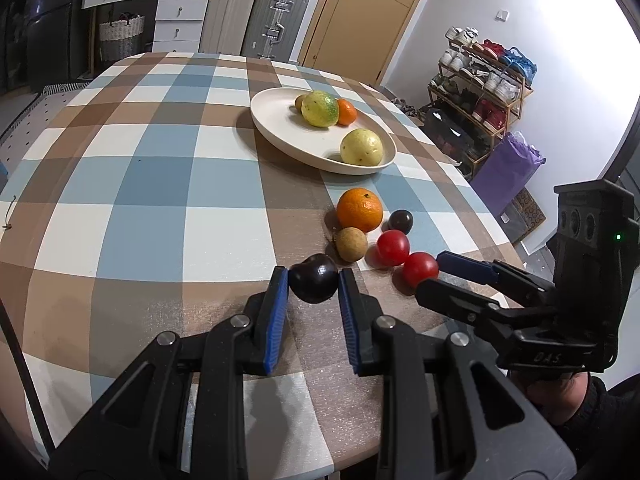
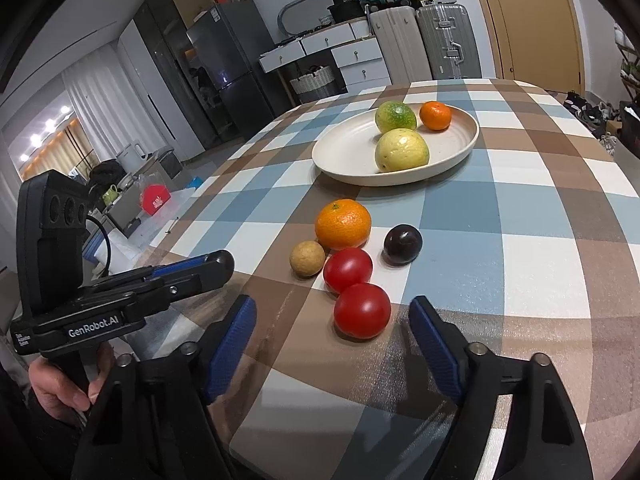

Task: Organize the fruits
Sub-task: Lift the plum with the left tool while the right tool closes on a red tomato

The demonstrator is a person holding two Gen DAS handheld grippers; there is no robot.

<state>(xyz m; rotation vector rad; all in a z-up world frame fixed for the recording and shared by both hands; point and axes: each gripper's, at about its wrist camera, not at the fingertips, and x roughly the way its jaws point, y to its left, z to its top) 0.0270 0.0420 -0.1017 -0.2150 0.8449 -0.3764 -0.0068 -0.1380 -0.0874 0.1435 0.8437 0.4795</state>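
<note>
My left gripper (image 1: 313, 282) is shut on a dark plum (image 1: 313, 283), held just above the checked table. My right gripper (image 2: 332, 320) is open, its jaws on either side of the nearer red tomato (image 2: 362, 311), not touching it; it also shows in the left wrist view (image 1: 430, 270). On the table lie a second tomato (image 2: 347, 269), an orange (image 2: 343, 224), a small brown fruit (image 2: 307, 258) and another dark plum (image 2: 403, 244). A white plate (image 2: 344, 156) holds a yellow fruit (image 2: 401, 150), a green-yellow fruit (image 2: 395, 117) and a small orange (image 2: 435, 115).
The checked tablecloth (image 1: 160, 184) covers the table. A shoe rack (image 1: 480, 92) and a purple bag (image 1: 508, 168) stand to the right of the table. Suitcases (image 1: 256, 20) and drawers stand behind it. The left gripper's body (image 2: 80, 280) sits close on my right gripper's left.
</note>
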